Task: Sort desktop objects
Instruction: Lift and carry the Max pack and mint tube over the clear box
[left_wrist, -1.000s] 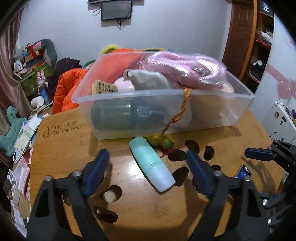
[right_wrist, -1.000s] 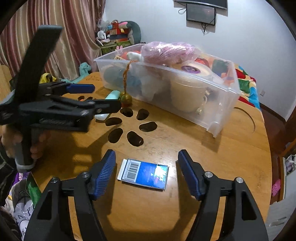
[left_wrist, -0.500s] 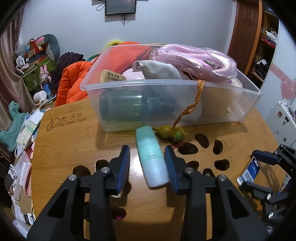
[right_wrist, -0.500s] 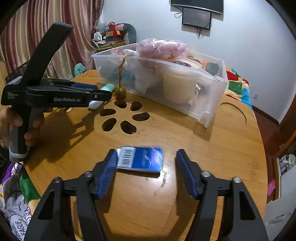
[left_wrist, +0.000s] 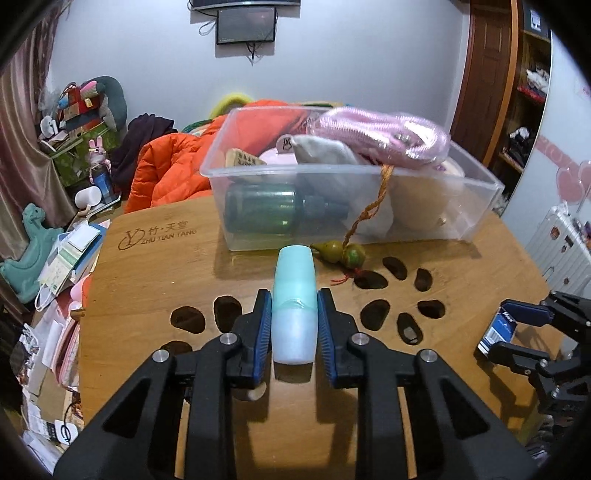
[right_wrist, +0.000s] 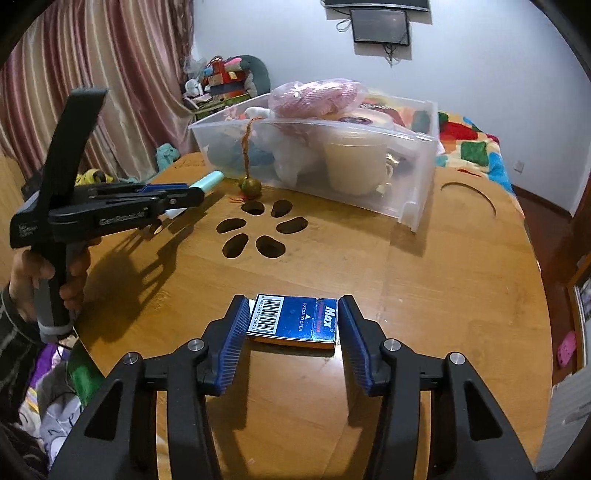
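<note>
Both claws grip loads; gourd charm lies before heaped bin.

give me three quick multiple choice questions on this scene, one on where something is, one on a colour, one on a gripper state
1. Where does the gourd charm lie?
A. inside the clear bin
B. on the table in front of the clear bin
C. between the right gripper's fingers

2. What colour is the small Max box?
A. blue
B. red
C. white

3. What is the left gripper doing?
A. hanging open
B. shut on nothing
C. shut on the mint bottle

Answers:
1 B, it rests on the wooden table by the clear bin.
2 A, blue face with a barcode.
3 C, both pads press the mint bottle.
</note>
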